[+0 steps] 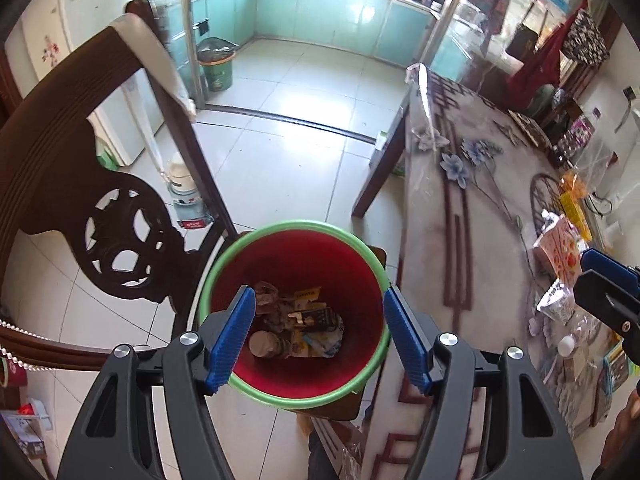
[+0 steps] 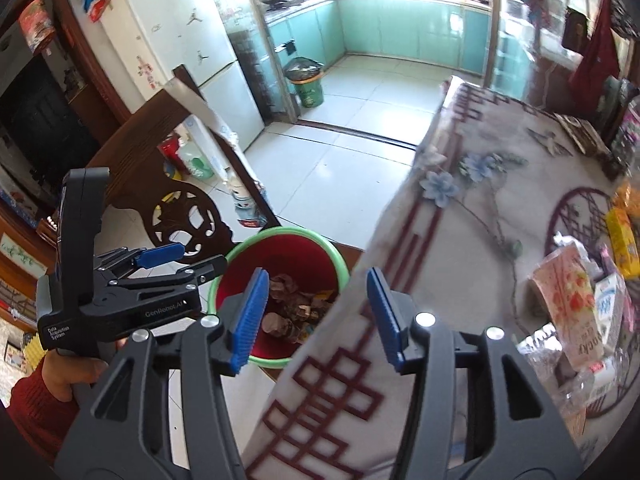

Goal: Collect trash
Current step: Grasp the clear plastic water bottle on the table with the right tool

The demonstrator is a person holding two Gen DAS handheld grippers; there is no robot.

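A red bin with a green rim stands beside the table, holding crumpled paper, wrappers and a cup. My left gripper hangs open right above the bin, nothing between its blue pads. In the right wrist view the same bin sits lower left, and my right gripper is open over the table's edge, empty. The left gripper shows there too, held by a hand in a red sleeve. Packets and wrappers lie on the table at right.
A carved dark wooden chair stands left of the bin. The table wears a floral cloth under clear plastic. A green bin stands by the kitchen doorway. Tiled floor spreads beyond; a fridge is at left.
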